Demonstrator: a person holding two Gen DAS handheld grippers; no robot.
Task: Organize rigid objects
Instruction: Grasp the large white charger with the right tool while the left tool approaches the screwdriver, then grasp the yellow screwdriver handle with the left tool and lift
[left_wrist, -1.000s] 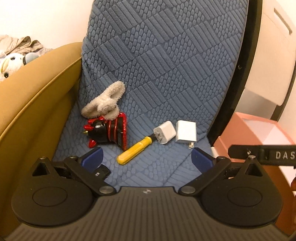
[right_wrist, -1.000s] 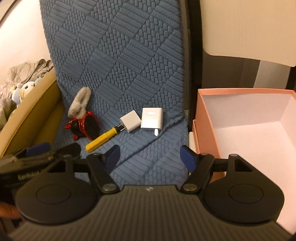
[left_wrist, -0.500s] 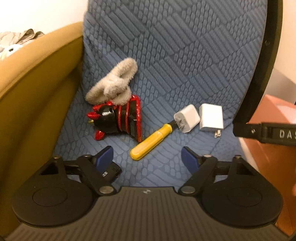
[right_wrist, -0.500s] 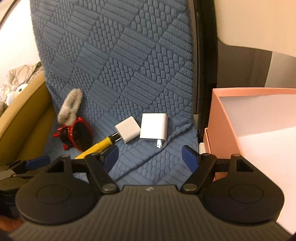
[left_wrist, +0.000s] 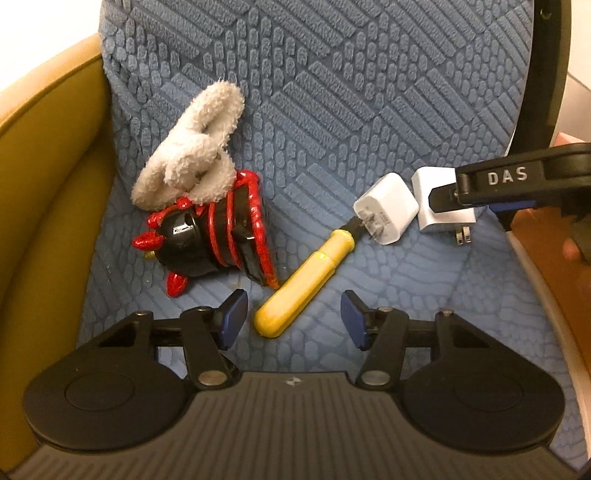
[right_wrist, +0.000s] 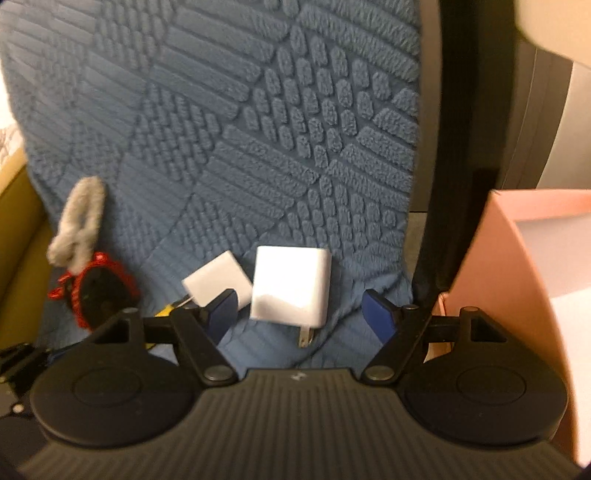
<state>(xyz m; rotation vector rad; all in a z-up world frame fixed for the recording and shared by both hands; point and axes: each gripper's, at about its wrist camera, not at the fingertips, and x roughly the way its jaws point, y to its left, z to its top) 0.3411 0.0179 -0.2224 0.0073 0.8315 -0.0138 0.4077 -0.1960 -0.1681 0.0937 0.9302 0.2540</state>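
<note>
Left gripper (left_wrist: 291, 317) wide around screwdriver (left_wrist: 303, 280) butt at 6 o'clock; right gripper (right_wrist: 295, 314) wide over charger (right_wrist: 290, 282). Box (right_wrist: 517, 258) at 3 o'clock. Likely to nudge neighbouring plug (right_wrist: 216, 282), or roll screwdriver on soft cushion (left_wrist: 369, 92).

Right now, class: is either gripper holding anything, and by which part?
Nothing is held. The left gripper is open before the yellow screwdriver; the right gripper is open around the white charger.

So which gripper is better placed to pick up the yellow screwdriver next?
Left. The left gripper is open with the screwdriver handle just ahead between its fingers. The right gripper is open too, but it faces the larger white charger.
</note>
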